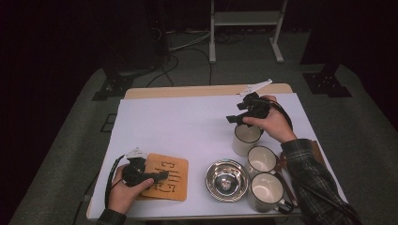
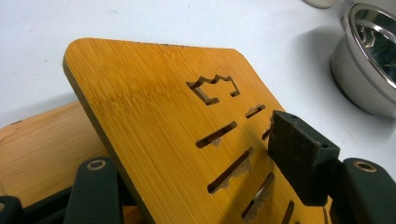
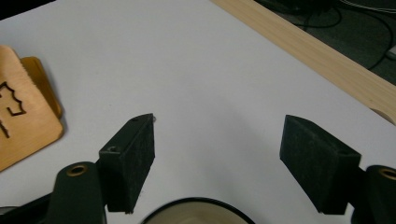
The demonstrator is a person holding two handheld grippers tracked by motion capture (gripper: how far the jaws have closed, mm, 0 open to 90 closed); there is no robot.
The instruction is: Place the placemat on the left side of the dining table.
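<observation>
left gripper [image 2: 196, 186] clamps the tilted bamboo board [image 2: 154, 116].

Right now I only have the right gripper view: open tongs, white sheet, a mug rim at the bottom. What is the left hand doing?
Observer: Left tongs are clamped on a bamboo board with cut-outs, tilted up off a second board beneath.
Operator: How many like it over here?
Observer: Three in a row; your right tongs hover over the far mug.
Operator: Anything else close?
Observer: A steel bowl sits beside the near mug, on its left.
</observation>
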